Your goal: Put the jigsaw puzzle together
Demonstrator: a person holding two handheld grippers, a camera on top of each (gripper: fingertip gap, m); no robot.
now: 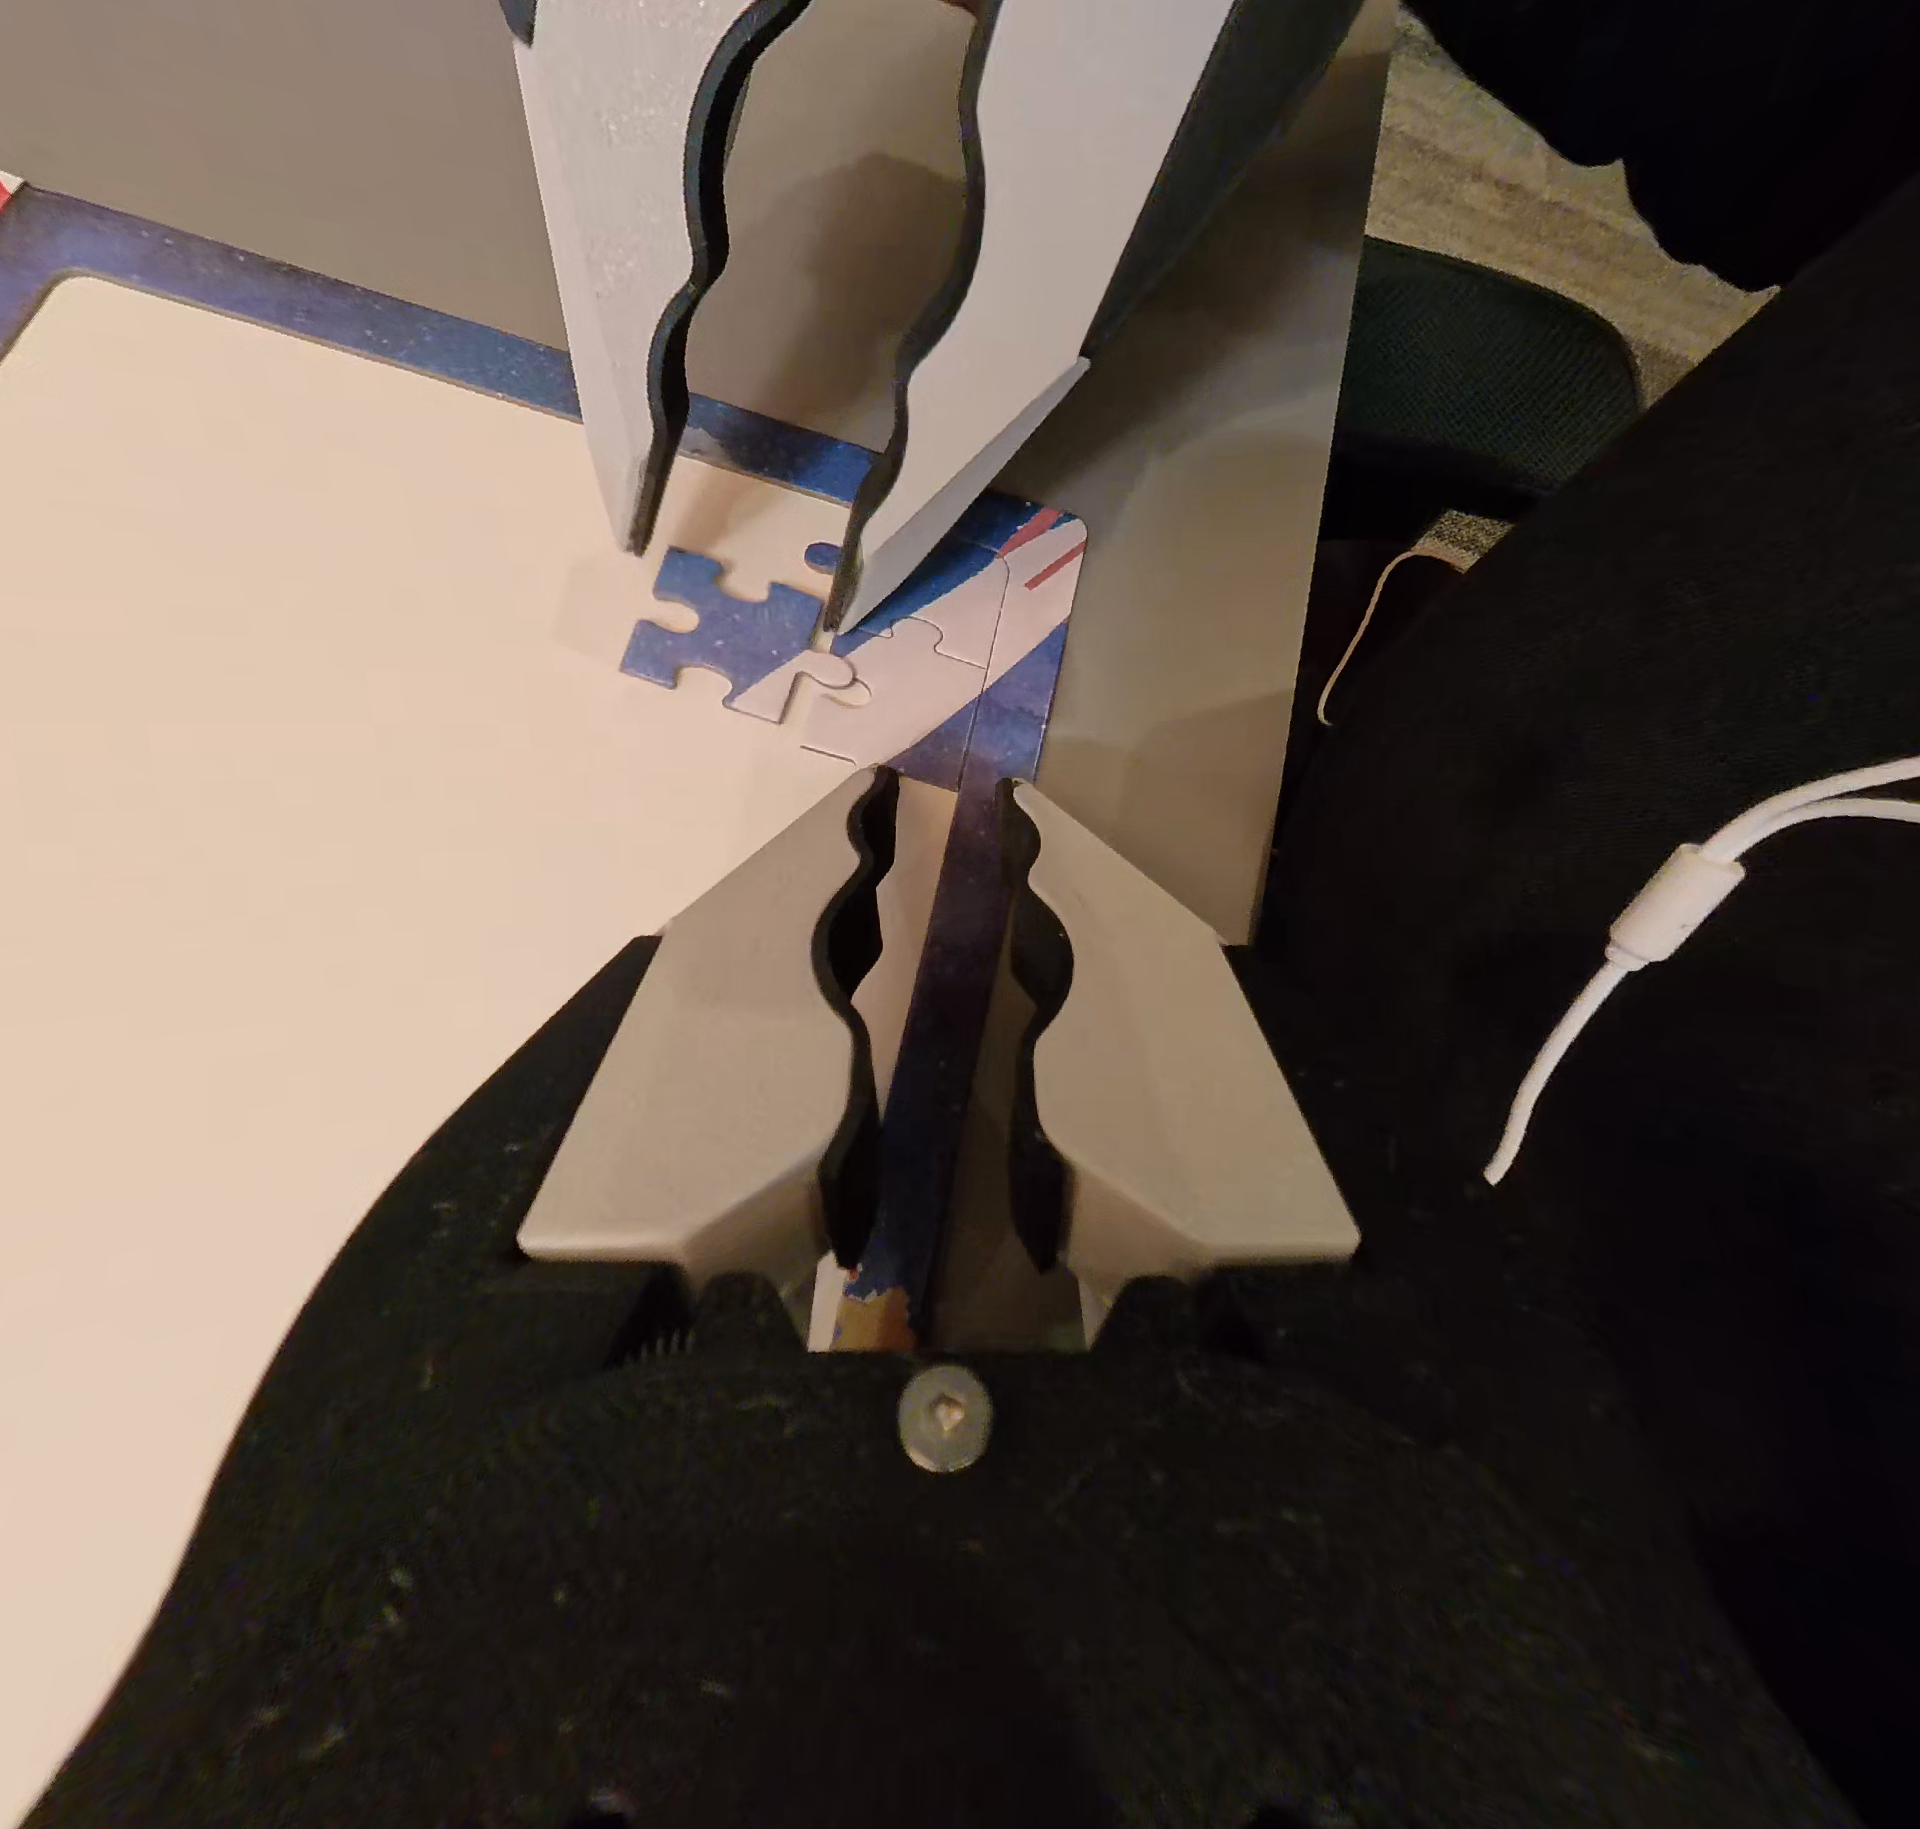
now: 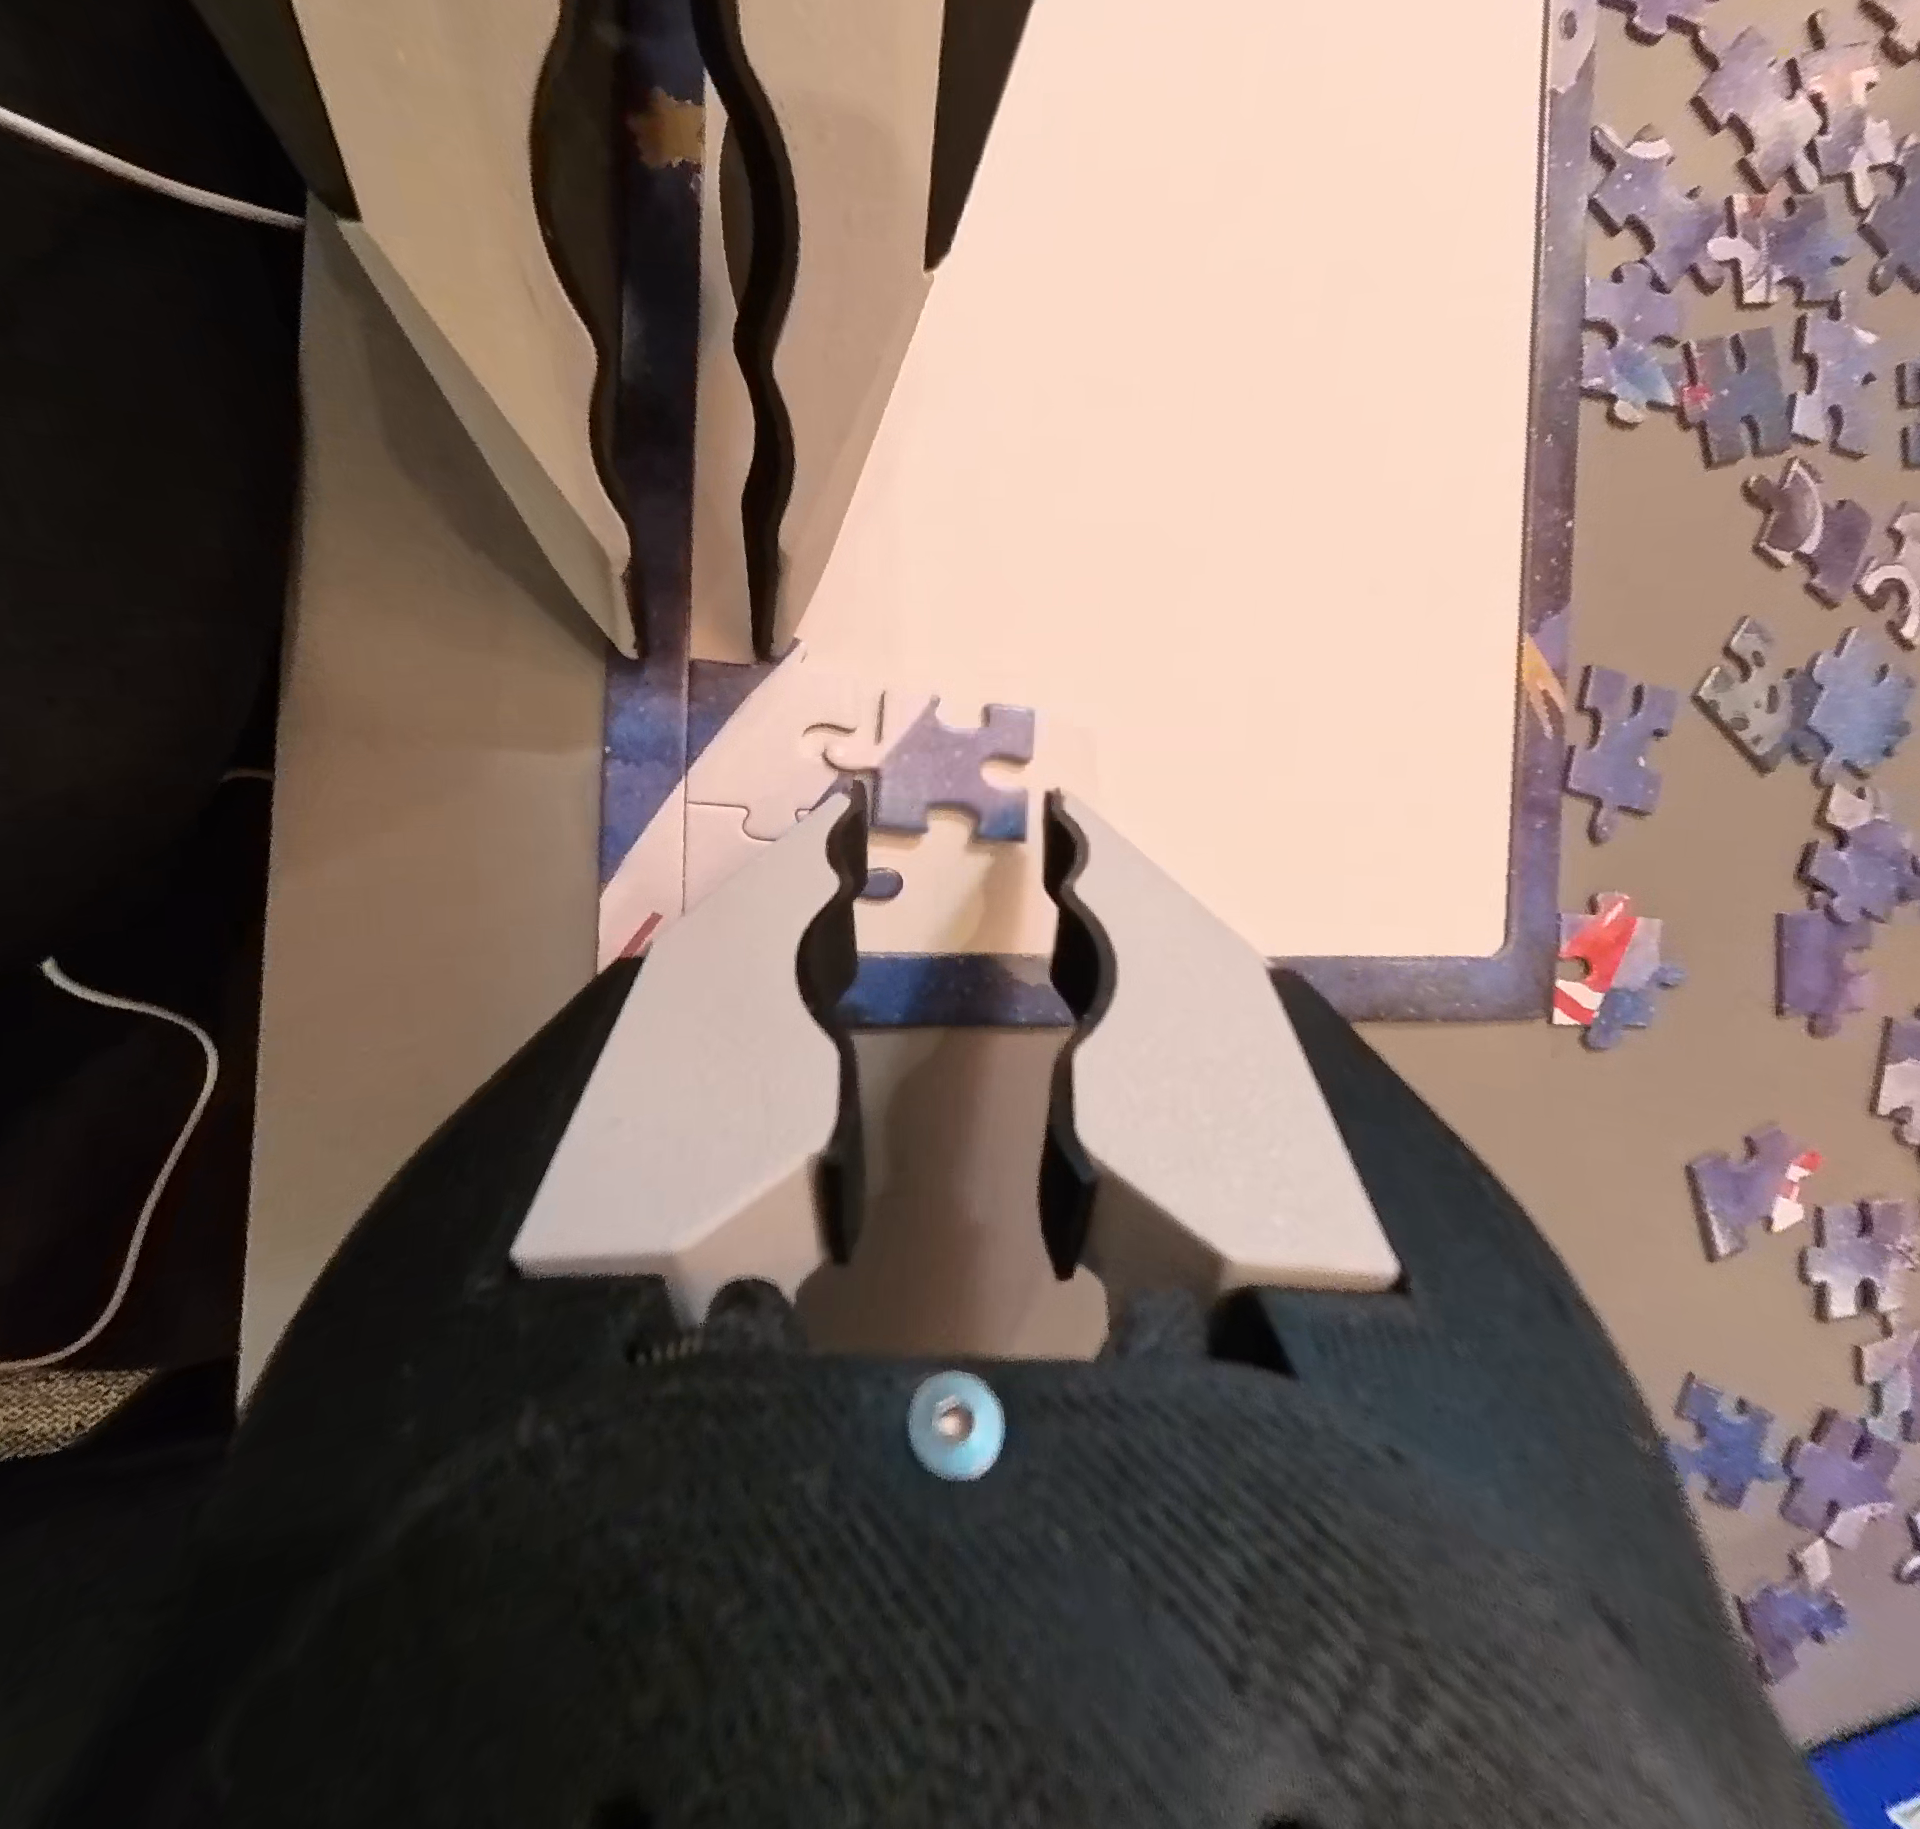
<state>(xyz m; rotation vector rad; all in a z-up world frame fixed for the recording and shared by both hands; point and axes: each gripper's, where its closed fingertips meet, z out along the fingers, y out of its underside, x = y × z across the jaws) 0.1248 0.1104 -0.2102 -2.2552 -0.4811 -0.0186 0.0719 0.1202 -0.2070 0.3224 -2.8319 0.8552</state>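
Observation:
The puzzle frame is a cream board [image 1: 312,636] with a starry blue border [image 2: 1553,532]. A few white and blue pieces [image 1: 914,678] are fitted in its corner. A blue piece [image 1: 727,636] lies flat on the board beside them, its white tab against the corner pieces; it also shows in the right wrist view [image 2: 951,766]. My right gripper [image 2: 951,803] is open, its tips down just short of this piece on either side, holding nothing. My left gripper [image 1: 943,787] is open, its tips down astride the frame's border strip near the corner.
Many loose blue pieces [image 2: 1766,325] are scattered on the grey table right of the frame, one red and white [image 2: 1605,958] at its corner. A white cable [image 1: 1662,896] lies on dark cloth beyond the table edge. A blue object [image 2: 1860,1769] is at the lower right.

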